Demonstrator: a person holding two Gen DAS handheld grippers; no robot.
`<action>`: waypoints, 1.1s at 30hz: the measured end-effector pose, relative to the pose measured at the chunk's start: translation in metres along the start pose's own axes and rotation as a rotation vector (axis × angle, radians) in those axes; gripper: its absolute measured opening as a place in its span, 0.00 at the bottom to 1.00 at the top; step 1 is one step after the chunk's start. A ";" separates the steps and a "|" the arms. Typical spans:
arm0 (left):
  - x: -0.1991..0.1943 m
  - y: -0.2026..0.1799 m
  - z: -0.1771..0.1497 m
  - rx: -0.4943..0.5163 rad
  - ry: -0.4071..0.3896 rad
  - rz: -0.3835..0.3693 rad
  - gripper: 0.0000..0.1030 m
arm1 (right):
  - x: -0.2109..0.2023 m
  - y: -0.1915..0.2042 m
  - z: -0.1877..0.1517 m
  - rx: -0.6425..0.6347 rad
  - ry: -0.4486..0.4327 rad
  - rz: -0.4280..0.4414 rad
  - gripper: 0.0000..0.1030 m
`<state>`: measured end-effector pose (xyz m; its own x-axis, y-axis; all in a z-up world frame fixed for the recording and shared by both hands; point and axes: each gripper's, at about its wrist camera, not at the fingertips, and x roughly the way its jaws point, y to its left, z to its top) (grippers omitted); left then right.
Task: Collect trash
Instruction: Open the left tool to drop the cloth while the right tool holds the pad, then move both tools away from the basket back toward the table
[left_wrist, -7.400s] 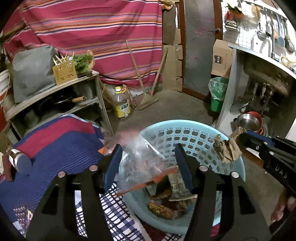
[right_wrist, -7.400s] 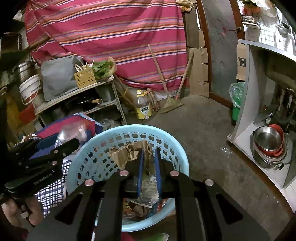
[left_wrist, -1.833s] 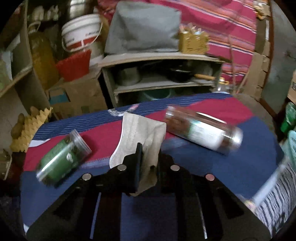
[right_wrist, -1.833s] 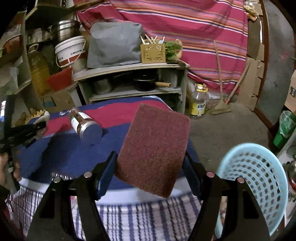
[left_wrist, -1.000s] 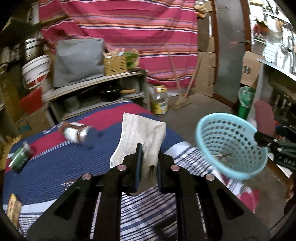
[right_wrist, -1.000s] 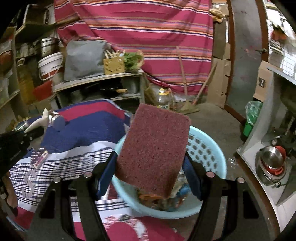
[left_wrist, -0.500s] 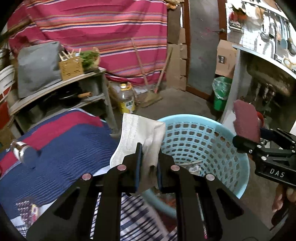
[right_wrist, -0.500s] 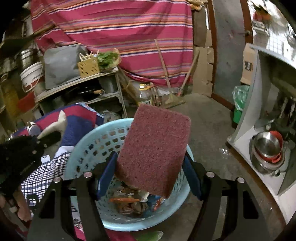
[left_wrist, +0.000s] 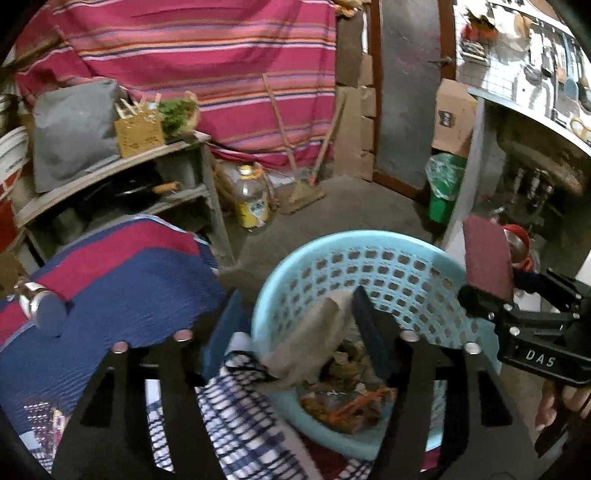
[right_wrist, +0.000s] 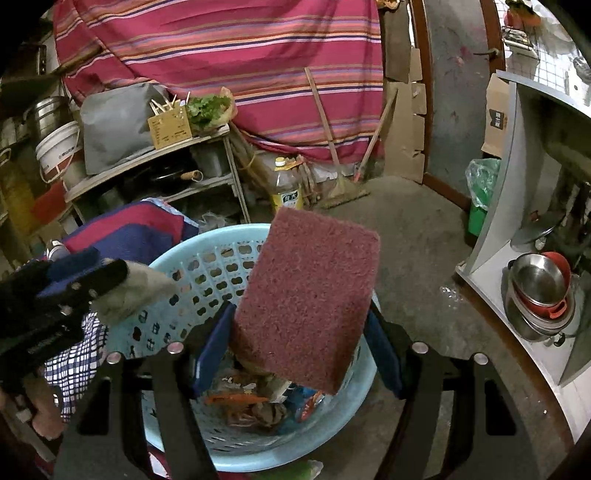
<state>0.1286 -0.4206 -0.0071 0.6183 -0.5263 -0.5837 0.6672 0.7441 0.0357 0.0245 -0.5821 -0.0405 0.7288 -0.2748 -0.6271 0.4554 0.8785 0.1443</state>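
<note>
Left tool (left_wrist: 295, 332): its jaws have just been opening and now stand wide. The crumpled face mask (left_wrist: 317, 332) that half a second ago stood upright, pinched in a narrow grip, is no longer pressed from both sides. It hangs blurred between the spread fingers, leaning against the right-hand one, with its lower end over the near rim of the blue basket (left_wrist: 369, 258). Judgement: this is the release, and the mask is on its way into the basket. Whether it has fully cleared the pad cannot be told through the blur. The right wrist view shows the same mask (right_wrist: 136, 291) at the tip of the left tool, just over the basket's left rim.

Right tool (right_wrist: 299, 350): jaws set wide and gripping a maroon scouring pad (right_wrist: 310, 295) by its two side edges. The pad stands tilted in front of the camera, directly above the basket (right_wrist: 207, 251) opening, as it did half a second ago. It is held, not yet dropped. In the left wrist view the right tool (left_wrist: 491, 295) is at the basket's far right rim with the pad (left_wrist: 487, 258) upright above it.

Basket contents: wrappers and orange scraps already lie on the bottom.

Beyond the tools: the surface carries a red and blue cloth (left_wrist: 122, 273), with a jar (left_wrist: 40, 310) lying on it to the left, well apart from the basket.

Judgement: one item going in, one ready to follow, and the jar is possibly still to be collected
</note>
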 end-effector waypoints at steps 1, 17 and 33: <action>-0.002 0.002 0.001 -0.005 -0.009 0.011 0.72 | 0.001 0.002 -0.001 -0.004 0.003 0.002 0.67; -0.003 0.032 -0.012 -0.031 0.038 0.036 0.95 | 0.012 0.018 -0.002 -0.007 0.026 0.007 0.67; -0.040 0.061 -0.042 -0.027 -0.001 0.196 0.95 | 0.019 0.037 -0.005 -0.020 0.050 0.017 0.68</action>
<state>0.1269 -0.3371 -0.0155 0.7357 -0.3706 -0.5669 0.5226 0.8431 0.1269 0.0529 -0.5524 -0.0514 0.7100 -0.2401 -0.6620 0.4323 0.8907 0.1407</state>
